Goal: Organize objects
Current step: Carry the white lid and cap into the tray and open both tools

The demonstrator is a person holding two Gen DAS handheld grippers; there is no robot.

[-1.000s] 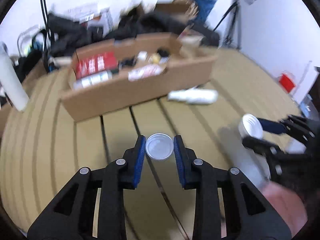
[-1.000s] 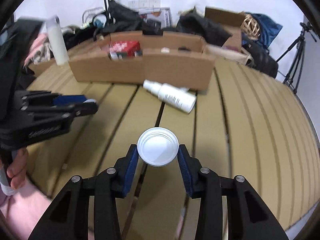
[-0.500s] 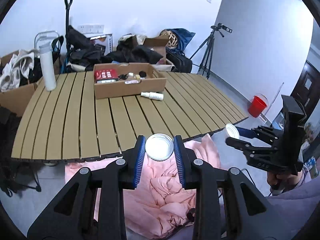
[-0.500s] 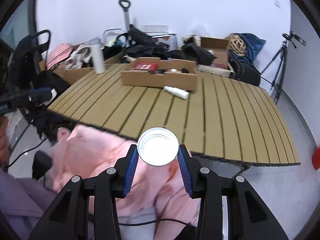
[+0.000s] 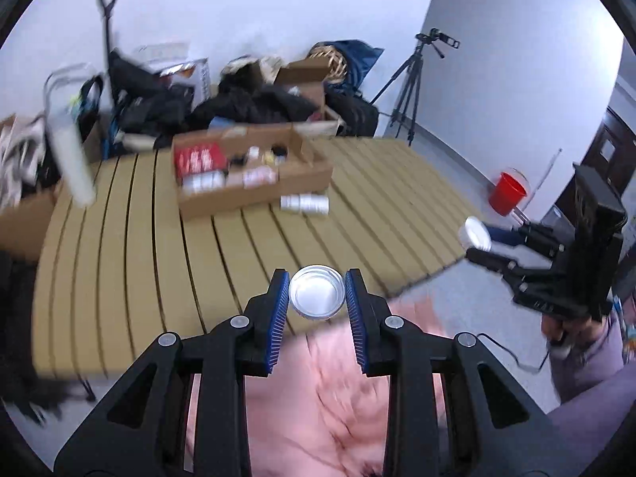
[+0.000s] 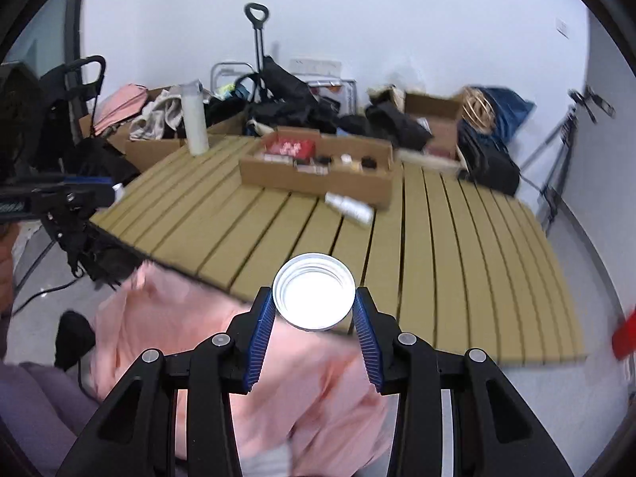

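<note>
My left gripper [image 5: 317, 284] is shut on a small clear round container [image 5: 317, 300], held above the slatted table's near edge [image 5: 357, 274]. My right gripper [image 6: 314, 306] is shut on a white threaded lid [image 6: 314, 292], its open side facing the camera. In the left wrist view the right gripper [image 5: 479, 244] hangs off the table's right side with the lid [image 5: 475, 233]. The right wrist view shows the left gripper [image 6: 105, 192] at the far left. An open cardboard box [image 5: 254, 196] [image 6: 318, 181] holds several small items. A white bottle [image 5: 304, 203] [image 6: 349, 206] lies just before it.
A tall white bottle [image 5: 71, 163] [image 6: 194, 119] stands at the table's far left corner. Pink cloth [image 5: 338, 397] [image 6: 179, 338] lies below the near edge. Bags and boxes crowd the far side. A tripod [image 5: 413, 91] and red bucket [image 5: 507, 192] stand right.
Both grippers have risen and drawn back from low over the tabletop to above its near edge. Each still grips its round piece.
</note>
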